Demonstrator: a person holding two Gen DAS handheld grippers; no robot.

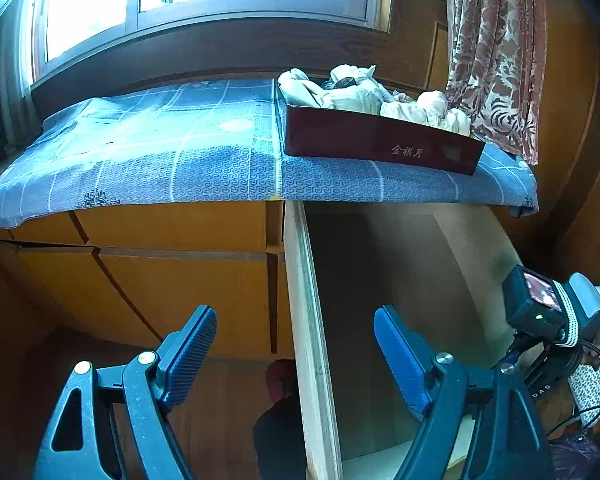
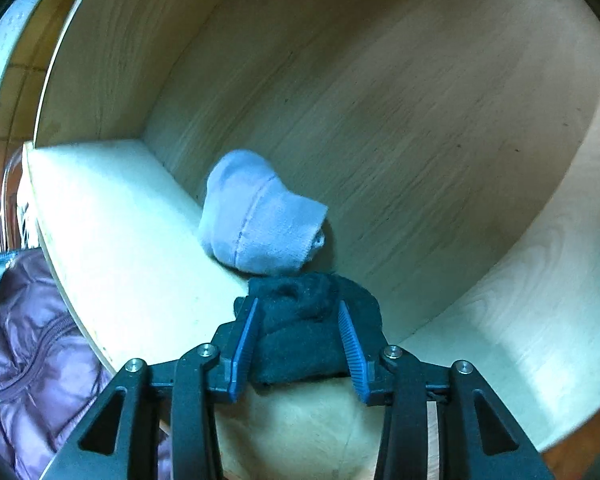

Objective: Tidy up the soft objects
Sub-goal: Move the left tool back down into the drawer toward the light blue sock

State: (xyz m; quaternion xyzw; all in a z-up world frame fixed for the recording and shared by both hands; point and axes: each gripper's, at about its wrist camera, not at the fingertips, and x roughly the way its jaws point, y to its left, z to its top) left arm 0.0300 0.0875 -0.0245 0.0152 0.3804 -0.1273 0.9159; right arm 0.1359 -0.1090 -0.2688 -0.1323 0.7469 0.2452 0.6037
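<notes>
The right tongs (image 2: pixel 298 330) point steeply down into the open pale-wood drawer (image 2: pixel 420 120), with a rolled dark sock (image 2: pixel 300 344) between their blue pads; whether the pads press on it cannot be told. A rolled light-blue sock (image 2: pixel 256 216) lies on the drawer floor just beyond the dark one, against the drawer's front wall. The left tongs (image 1: pixel 296 356) stand wide and empty before the drawer, while a dark red tray (image 1: pixel 380 140) of pale cloths (image 1: pixel 364 94) rests on the blue-covered worktop (image 1: pixel 160 152).
</notes>
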